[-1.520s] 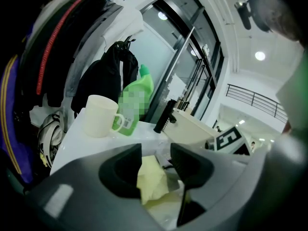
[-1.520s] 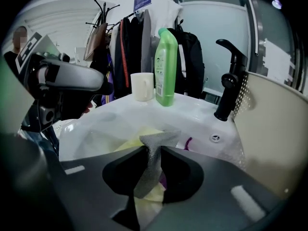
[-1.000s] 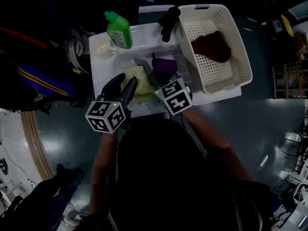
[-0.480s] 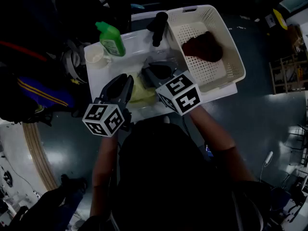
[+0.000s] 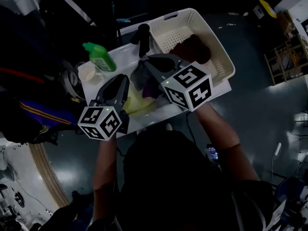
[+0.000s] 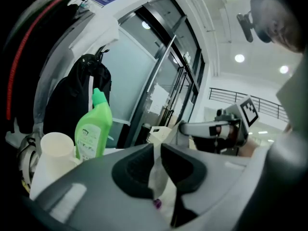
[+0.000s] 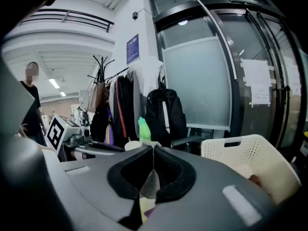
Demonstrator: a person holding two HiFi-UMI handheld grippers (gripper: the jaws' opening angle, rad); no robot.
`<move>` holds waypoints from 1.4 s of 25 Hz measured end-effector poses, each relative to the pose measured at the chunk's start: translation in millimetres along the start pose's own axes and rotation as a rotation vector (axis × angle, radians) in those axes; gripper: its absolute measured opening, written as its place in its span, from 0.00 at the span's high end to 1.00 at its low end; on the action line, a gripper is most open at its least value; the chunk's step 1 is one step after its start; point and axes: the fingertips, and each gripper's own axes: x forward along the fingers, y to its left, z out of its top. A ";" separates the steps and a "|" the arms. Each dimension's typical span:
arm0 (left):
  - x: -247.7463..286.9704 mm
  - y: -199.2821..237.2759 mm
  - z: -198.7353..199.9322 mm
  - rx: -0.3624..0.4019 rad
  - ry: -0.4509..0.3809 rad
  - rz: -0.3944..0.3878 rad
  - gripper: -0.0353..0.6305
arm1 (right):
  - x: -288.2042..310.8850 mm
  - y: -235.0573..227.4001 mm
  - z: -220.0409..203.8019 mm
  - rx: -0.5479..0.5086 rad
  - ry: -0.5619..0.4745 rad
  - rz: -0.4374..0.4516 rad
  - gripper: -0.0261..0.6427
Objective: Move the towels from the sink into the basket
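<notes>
My right gripper (image 5: 148, 60) is shut on a grey towel (image 5: 139, 75) that hangs over the white sink (image 5: 159, 113); the cloth shows pinched between its pads (image 7: 150, 179). My left gripper (image 5: 122, 83) has just been closing its jaws, and they now pinch a pale yellow towel (image 5: 134, 102), seen as pale cloth (image 6: 156, 177) between the pads. A purple towel (image 5: 152, 90) lies in the sink beside them. The cream basket (image 5: 219, 57) stands to the right of the sink with a dark red towel (image 5: 192, 44) inside.
A green bottle (image 5: 98, 57) and a white cup (image 5: 88, 72) stand on the sink's left rim, and a black tap (image 5: 143, 35) stands at the back. Bags and coats hang to the left. A person (image 7: 31, 105) stands in the background.
Both grippers have risen. The right one has lifted the grey towel out of the sink toward the basket. The left jaws have closed from wide open onto the yellow towel.
</notes>
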 end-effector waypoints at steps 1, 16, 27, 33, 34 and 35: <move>4.0 -3.9 3.5 0.009 0.001 -0.011 0.87 | -5.3 -5.9 7.9 -0.005 -0.018 -0.013 0.96; 62.3 -63.9 25.8 0.081 0.037 -0.155 0.88 | -98.3 -113.9 61.5 0.009 -0.171 -0.273 0.96; 104.9 -107.5 9.9 0.101 0.100 -0.249 0.88 | -124.1 -160.3 -18.6 0.135 -0.054 -0.360 0.96; 117.5 -120.1 4.3 0.112 0.122 -0.266 0.88 | -129.6 -171.7 -46.7 0.155 -0.001 -0.389 0.96; 118.7 -121.4 3.0 0.111 0.125 -0.269 0.88 | -130.1 -172.5 -48.9 0.155 0.004 -0.392 0.95; 119.6 -122.3 2.0 0.111 0.128 -0.270 0.88 | -130.4 -173.1 -50.5 0.155 0.008 -0.394 0.95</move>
